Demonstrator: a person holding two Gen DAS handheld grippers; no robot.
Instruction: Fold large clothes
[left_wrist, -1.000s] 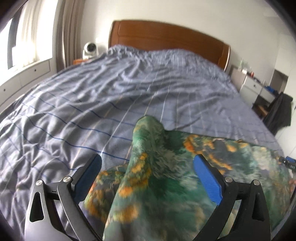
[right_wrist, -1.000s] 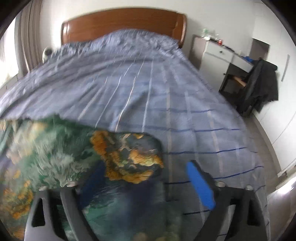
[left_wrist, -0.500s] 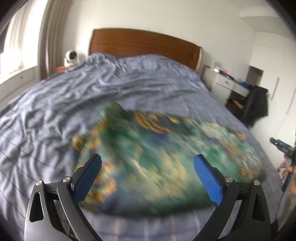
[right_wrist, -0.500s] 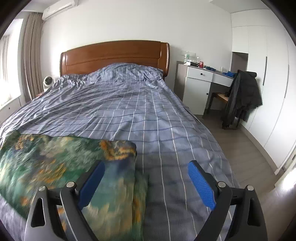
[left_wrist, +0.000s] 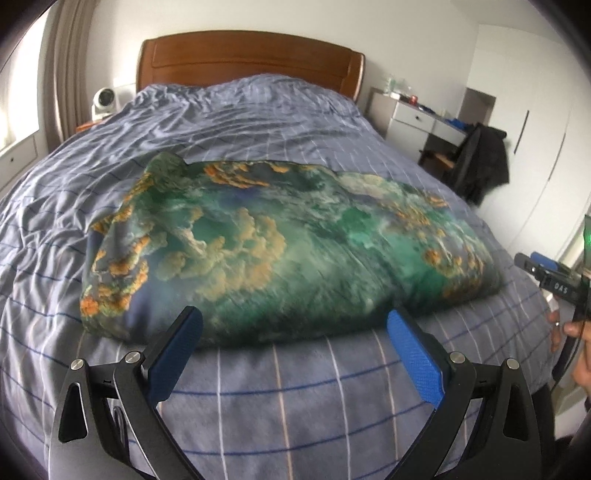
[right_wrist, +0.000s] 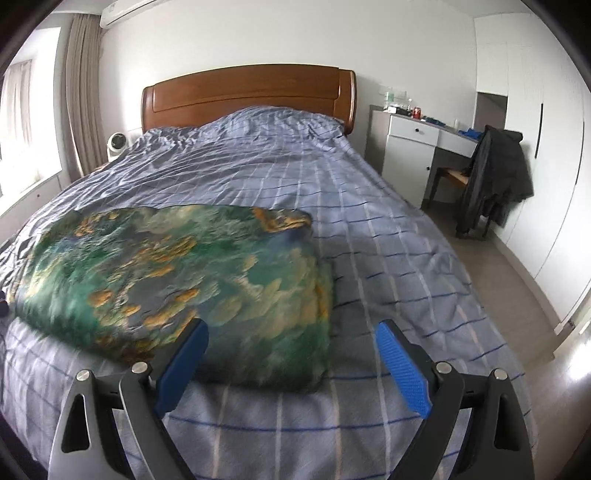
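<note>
folded garment (left_wrist: 295, 251) lay flat on your bed (left_wrist: 258, 122)
green-and-orange print, puffy; your left gripper (left_wrist: 291, 334) and right gripper (right_wrist: 291, 345) were spread apart, empty.

Left gripper (left_wrist: 291, 328), right gripper (right_wrist: 293, 341) agape, empty

Soft window daylight, fisheye edges, slight blur

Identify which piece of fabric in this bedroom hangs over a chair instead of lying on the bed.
The black jacket, draped over the desk chair; the green-orange garment lies on the bed.
</note>
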